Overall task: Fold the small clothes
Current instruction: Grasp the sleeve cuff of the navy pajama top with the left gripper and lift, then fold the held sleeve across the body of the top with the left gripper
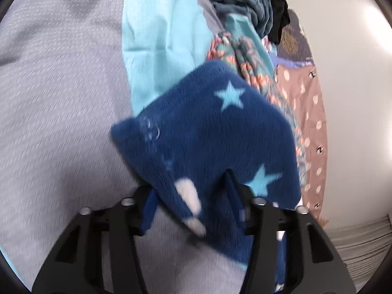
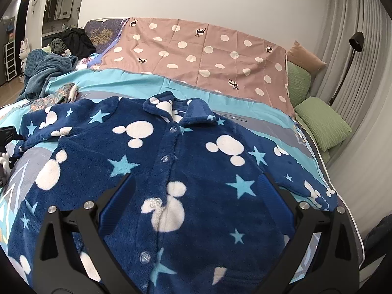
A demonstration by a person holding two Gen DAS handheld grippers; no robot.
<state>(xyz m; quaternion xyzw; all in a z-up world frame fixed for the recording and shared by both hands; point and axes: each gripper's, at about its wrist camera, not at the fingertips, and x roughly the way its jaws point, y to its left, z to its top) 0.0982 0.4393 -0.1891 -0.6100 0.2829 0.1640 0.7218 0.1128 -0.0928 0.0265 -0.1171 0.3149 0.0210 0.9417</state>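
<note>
far: pink-brown sheet with cream dots point(image 2: 205, 49) spread over bed | far left: heap of crumpled teal and black clothes point(image 2: 56, 56) | right: two green pillows point(image 2: 321, 122), tan cushion point(image 2: 303, 56), black floor lamp point(image 2: 355, 41) against grey pleated curtain point(image 2: 367, 73)

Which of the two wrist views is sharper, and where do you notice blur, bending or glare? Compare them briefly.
Right wrist view: crisp, buttons and stars on the blue fleece top clear; fisheye bends the curtain, and a bright doorway light glares at top left. Left wrist view: softer, the fleece and grey bedding smeared by motion, the white wall washed out.
</note>
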